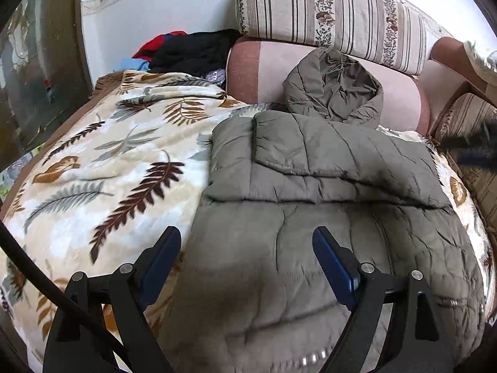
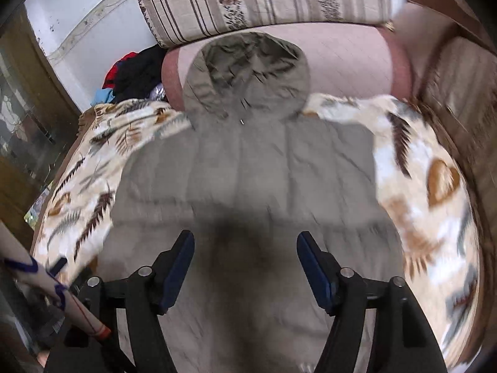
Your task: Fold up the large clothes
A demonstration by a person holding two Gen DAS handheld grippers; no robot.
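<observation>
Puffy jacket [image 1: 326,186] half-folded on the bed blanket [image 1: 108,161]

Both left gripper [image 1: 247,248] and right gripper [image 2: 245,251] hover, jaws apart, empty; soft, slippery, bulky quilting just ahead wants a hem-edge pinch.

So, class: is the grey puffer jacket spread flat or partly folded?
Partly folded: the jacket has both sleeves folded across its chest, hood still extended.
</observation>
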